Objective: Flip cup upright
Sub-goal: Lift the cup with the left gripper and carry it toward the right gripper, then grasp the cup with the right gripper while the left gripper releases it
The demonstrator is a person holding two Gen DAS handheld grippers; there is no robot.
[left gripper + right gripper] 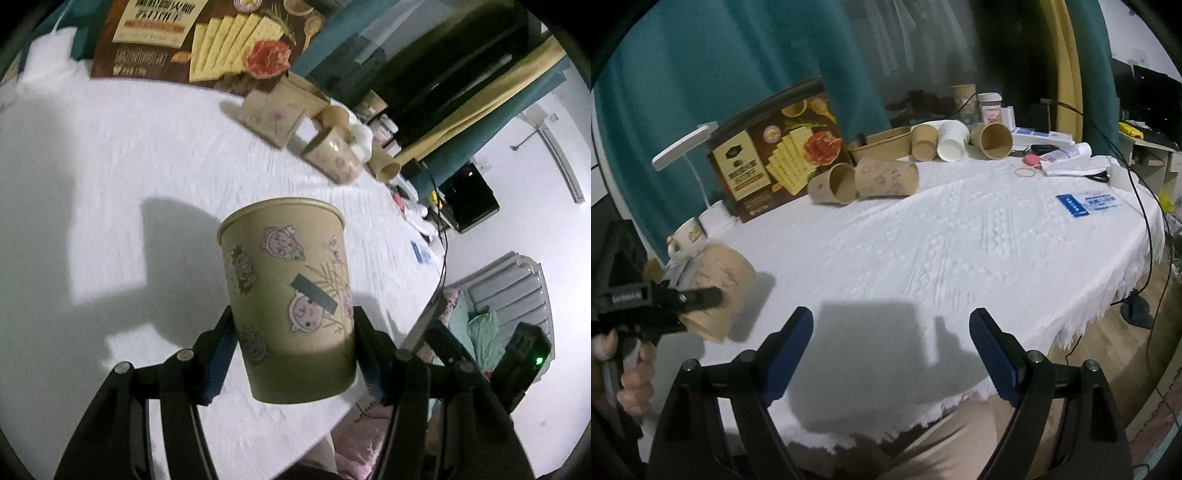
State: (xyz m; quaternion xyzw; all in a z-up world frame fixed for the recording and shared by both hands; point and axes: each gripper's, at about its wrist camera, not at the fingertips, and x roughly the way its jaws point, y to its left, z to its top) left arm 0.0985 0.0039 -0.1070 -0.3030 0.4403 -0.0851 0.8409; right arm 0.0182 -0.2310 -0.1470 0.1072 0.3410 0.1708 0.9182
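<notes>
My left gripper [291,350] is shut on a tan paper cup [288,295] with cartoon stickers and a strip of dark tape. The cup is held above the white tablecloth [110,166], mouth end pointing away and slightly up. In the right wrist view the same cup [720,284] shows at the far left, tilted, in the left gripper [701,299]. My right gripper [890,347] is open and empty over the table's near edge.
Two tan cups [864,181] lie on their sides near a cracker box [775,158]. Further back lie several more cups [953,142], a paper bowl [881,144], a jar and clutter. A blue card [1086,205] lies right. A mug [689,236] and lamp stand left.
</notes>
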